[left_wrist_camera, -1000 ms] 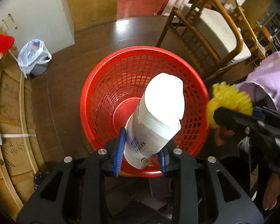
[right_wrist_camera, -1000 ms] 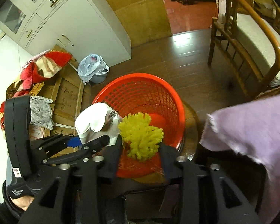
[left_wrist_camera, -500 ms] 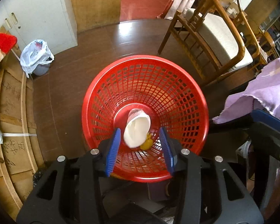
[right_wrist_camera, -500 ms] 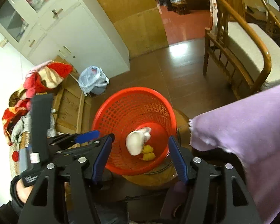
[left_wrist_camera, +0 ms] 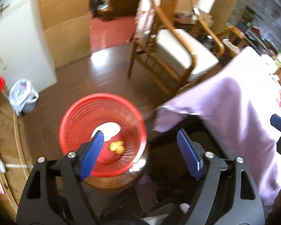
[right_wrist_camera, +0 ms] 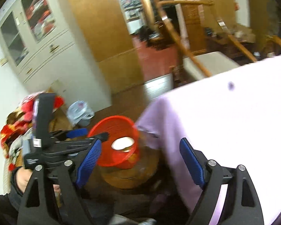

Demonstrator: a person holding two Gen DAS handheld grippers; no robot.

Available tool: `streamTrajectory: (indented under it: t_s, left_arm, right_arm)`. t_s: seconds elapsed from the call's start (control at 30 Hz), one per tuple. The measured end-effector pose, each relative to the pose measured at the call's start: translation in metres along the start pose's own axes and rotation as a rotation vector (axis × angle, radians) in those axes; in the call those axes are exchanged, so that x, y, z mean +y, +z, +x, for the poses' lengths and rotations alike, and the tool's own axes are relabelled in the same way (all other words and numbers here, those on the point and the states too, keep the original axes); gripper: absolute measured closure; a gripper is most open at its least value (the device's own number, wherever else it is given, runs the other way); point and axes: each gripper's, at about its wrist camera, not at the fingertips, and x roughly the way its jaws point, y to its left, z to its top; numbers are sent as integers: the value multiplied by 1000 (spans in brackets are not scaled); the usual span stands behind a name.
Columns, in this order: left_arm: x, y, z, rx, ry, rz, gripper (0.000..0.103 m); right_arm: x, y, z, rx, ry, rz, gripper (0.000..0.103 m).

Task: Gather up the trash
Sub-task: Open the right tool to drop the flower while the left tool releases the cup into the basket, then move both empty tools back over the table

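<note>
Left wrist view: the left tongs (left_wrist_camera: 140, 148) stand wide apart with nothing between the blue pads, the jaws having just been opening. The red basket (left_wrist_camera: 69, 112) sits at 9 o'clock of the picture's middle, on a round wooden stool (left_wrist_camera: 110, 181). Inside it lie the white paper cup (left_wrist_camera: 110, 129) and a yellow scrap (left_wrist_camera: 117, 147), both on the basket floor and clear of the tongs.

Right wrist view: the right tongs (right_wrist_camera: 140, 155) are likewise spread wide and empty, the jaws having just been opening. The basket (right_wrist_camera: 103, 125) lies at 10 o'clock of the gap between the pads, with the cup (right_wrist_camera: 122, 143) visible inside. The left tool, held in a hand (right_wrist_camera: 21, 178), sits at 9 o'clock. The surface under a lilac cloth (right_wrist_camera: 224, 112) fills the 2 to 4 o'clock sector.

Assessment: 2 pieces of trash appear deposited. The step in hand reads as withdrawal and a return to the surface for more. Both pictures are blurred, so no further trash can be confirmed on the cloth.

Recommendations:
1. Keep both tongs wide until over the next item.
2. Clear the cloth's hanging edge, which could snag a pad.
3. Keep the 2 tools apart in transit.
4. Avoid knocking the basket; the stool top looks narrow.
</note>
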Motion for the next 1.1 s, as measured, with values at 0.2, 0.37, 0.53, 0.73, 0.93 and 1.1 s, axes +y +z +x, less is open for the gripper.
streamTrajectory:
  t_s: [0.2,0.37,0.53,0.73,0.93,1.1]
  left_arm:
    - [-69,2,-20,-43,-80,133,19]
    - [-129,-2,-26,-60,-135,231,17]
    - [-184,-8,-27,-63,-174,339,15]
    - [-237,-9,-25,-72,-209,425,15]
    - [-284,-16,-22,-66,-247,494,15]
    - [-316,-23,-22,-70,-273,556,15]
  right_arm:
    - [-58,-24,-65,-107,-139,102,9]
    - [-101,-47,-105,-160,-221,180,7]
    - [-141,-68,-133,-206,-270,260,7]
    - [-179,-91,-157,-237,-350,341,7]
    - [-205,-106,-180,-257,-414,391,6]
    - [-223,-115,-193,-274,-445,441,6]
